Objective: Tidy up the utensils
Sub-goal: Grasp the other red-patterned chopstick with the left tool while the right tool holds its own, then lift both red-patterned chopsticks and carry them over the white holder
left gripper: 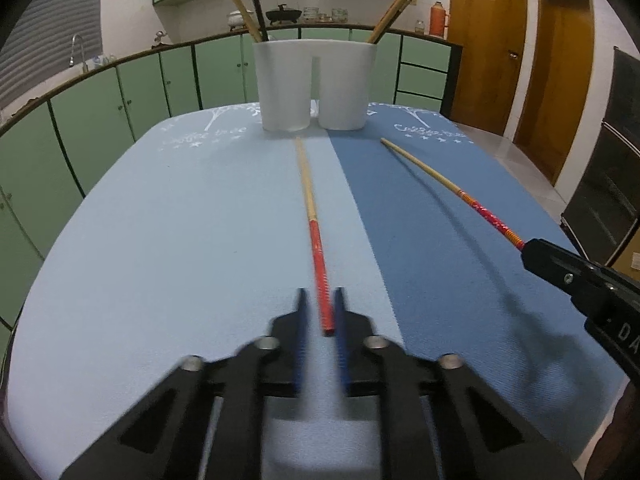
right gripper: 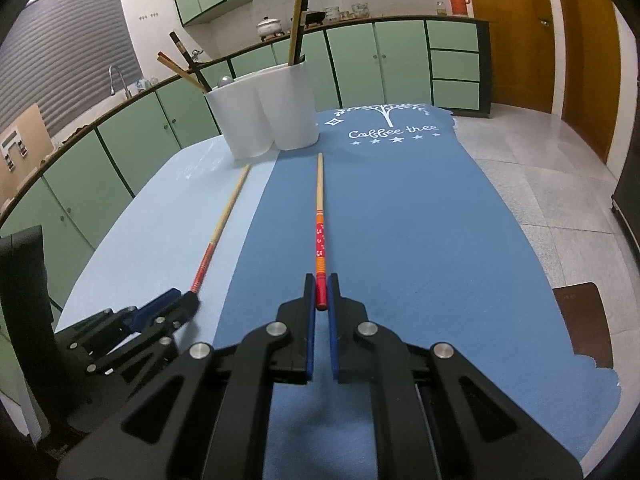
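A white two-cup utensil holder (left gripper: 315,84) stands at the far end of the table, with several chopsticks upright in it; it also shows in the right wrist view (right gripper: 268,110). My left gripper (left gripper: 320,298) straddles the red end of a red-and-bamboo chopstick (left gripper: 314,220) lying on the light blue mat, jaws slightly apart and blurred. My right gripper (right gripper: 321,286) is shut on the red end of a second chopstick (right gripper: 319,216), which is lifted above the dark blue mat in the left wrist view (left gripper: 448,184).
Light blue mat (left gripper: 168,220) and dark blue mat (right gripper: 400,220) cover the table. Green kitchen cabinets (left gripper: 120,96) run behind it. Tiled floor (right gripper: 560,184) and wooden doors (left gripper: 488,40) lie to the right. A brown object (right gripper: 588,320) sits at the table's right edge.
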The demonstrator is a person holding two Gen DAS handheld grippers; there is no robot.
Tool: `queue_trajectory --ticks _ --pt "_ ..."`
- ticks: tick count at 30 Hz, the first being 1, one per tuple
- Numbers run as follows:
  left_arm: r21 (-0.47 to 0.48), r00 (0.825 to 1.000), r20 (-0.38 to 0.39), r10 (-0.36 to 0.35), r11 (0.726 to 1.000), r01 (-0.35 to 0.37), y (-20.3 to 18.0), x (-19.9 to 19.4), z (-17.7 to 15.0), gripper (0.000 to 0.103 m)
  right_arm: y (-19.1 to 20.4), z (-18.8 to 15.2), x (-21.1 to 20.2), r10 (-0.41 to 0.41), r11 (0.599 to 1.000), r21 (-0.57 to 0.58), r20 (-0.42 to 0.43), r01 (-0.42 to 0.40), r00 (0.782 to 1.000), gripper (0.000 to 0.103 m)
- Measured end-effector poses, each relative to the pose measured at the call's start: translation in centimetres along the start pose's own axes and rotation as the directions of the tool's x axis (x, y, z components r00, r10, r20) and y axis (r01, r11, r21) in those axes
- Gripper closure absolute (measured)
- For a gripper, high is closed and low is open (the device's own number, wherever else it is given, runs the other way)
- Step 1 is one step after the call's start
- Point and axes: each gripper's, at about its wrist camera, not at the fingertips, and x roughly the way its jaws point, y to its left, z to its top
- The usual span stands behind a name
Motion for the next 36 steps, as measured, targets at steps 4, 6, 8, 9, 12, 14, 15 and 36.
queue_trajectory --ticks 4,6,8,9,12,14,15,36 --pt "0.007 1.0 -0.002 -0.001 1.0 0.001 0.2 -0.1 0.1 0.097 0.2 0.0 0.1 -0.003 1.0 -0.007 -0.002 0.003 1.0 0.098" --pt "0.014 1.0 -0.002 -0.004 1.0 0.004 0.3 -0.4 0.2 0.098 0.3 0.0 0.0 -0.003 1.0 -0.013 -0.002 0.003 1.0 0.098" --pt "0.026 1.0 0.011 -0.003 1.0 0.002 0.5 -1.1 0.5 0.098 0.4 0.1 0.0 -0.003 1.0 -0.018 -0.001 0.003 1.0 0.098" --pt "0.033 1.0 0.017 0.0 0.999 -0.001 0.5 -1.5 0.5 0.098 0.4 0.2 -0.1 -0.002 1.0 -0.019 -0.001 0.002 1.0 0.098" --pt "0.064 0.999 0.045 0.006 0.998 -0.009 0.8 -3.1 1.3 0.098 0.5 0.6 -0.5 0.003 1.0 -0.027 0.002 -0.003 1.0 0.098" --pt "0.087 0.998 0.063 0.013 0.996 -0.018 0.9 -4.2 1.9 0.098 0.7 1.1 -1.3 0.009 0.999 -0.038 0.021 -0.009 1.0 0.098" --pt "0.095 0.997 0.071 0.015 0.995 -0.022 1.0 -4.7 2.3 0.097 0.8 1.4 -1.7 0.01 0.999 -0.045 0.031 -0.009 0.999 0.098" --pt "0.081 0.953 0.29 -0.084 0.995 0.063 3.0 -12.1 12.7 0.098 1.9 13.8 -8.0 0.153 0.987 -0.073 0.17 -0.143 0.973 0.098"
